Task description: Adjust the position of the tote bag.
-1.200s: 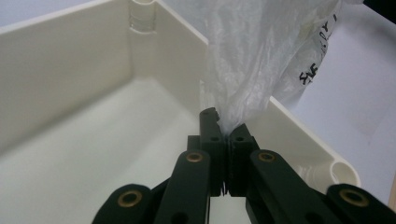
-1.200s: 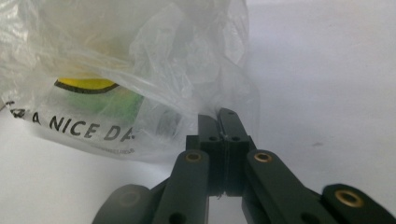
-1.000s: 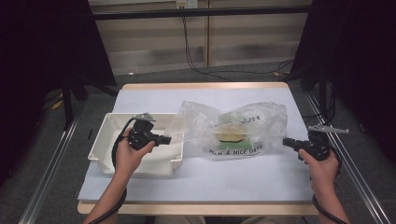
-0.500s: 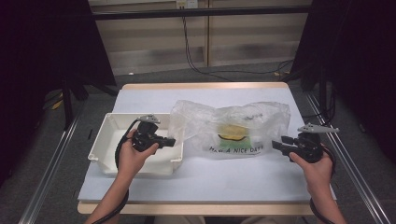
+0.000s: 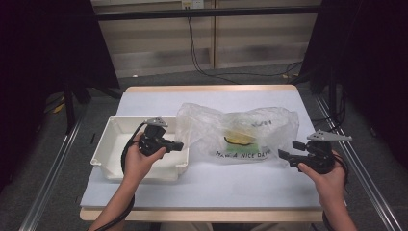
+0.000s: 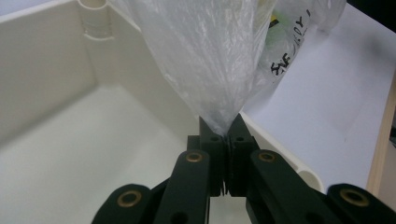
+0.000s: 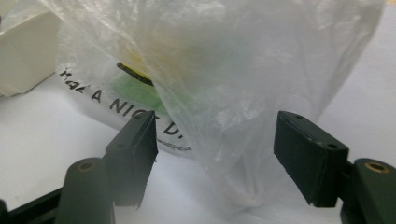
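A clear plastic bag (image 5: 238, 132) printed "HAVE A NICE DAY" lies across the middle of the table, with something yellow and green inside. My left gripper (image 5: 179, 145) is shut on the bag's left edge (image 6: 219, 88) above the white bin (image 5: 111, 144). My right gripper (image 5: 287, 155) sits at the bag's right end, and its jaws have just been opening. They stand wide apart in the right gripper view, with a fold of the bag (image 7: 224, 140) loose between them and the pads (image 7: 135, 144) not pressing on it.
The white bin (image 6: 70, 154) takes up the table's left side, its inside bare. The table's right edge and a metal rail (image 5: 365, 178) run close to my right hand. Dark curtains and cables stand behind the table.
The right gripper has let go of the bag and opened, shifting slightly right and up. The bag's right end has settled. The left hand has stayed put.
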### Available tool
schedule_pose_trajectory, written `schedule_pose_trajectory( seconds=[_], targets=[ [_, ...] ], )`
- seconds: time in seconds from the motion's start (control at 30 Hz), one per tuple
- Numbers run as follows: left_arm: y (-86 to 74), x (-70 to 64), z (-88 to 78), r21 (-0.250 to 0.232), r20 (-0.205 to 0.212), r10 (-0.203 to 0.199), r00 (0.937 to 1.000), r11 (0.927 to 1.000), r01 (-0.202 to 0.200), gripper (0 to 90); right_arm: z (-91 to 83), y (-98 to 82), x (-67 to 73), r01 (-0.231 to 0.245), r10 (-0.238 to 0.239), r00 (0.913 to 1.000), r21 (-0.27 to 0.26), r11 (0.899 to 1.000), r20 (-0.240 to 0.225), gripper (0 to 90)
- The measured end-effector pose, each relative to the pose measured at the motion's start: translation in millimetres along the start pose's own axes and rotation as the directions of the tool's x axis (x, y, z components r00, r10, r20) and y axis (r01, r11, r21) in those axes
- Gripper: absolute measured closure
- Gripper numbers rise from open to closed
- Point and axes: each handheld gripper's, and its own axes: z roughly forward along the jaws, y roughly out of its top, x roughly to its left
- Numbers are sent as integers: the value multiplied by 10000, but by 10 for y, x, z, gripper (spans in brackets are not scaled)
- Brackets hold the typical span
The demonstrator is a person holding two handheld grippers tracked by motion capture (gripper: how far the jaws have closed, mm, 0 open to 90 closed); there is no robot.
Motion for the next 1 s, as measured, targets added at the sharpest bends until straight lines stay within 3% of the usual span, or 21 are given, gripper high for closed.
schedule_pose_trajectory(
  seconds=[0.37,0.57,0.77,1.0],
  targets=[
    [36,-14,57,134,122,122,9999,9998,-124,886,168,11,266,407,-389,9965,237,9989,-736,310],
    [30,-18,56,-7,316,1,9995,10000,-1,886,340,42,411,687,-641,9842,223,9974,-1650,336],
    [33,-27,50,-13,309,21,9995,10000,-21,886,555,61,517,1041,-926,9797,563,9930,-1780,322],
    [34,-14,34,-21,410,-5,9992,10000,6,886,628,255,587,1142,-1117,9780,42,9934,-1760,293]
  ],
)
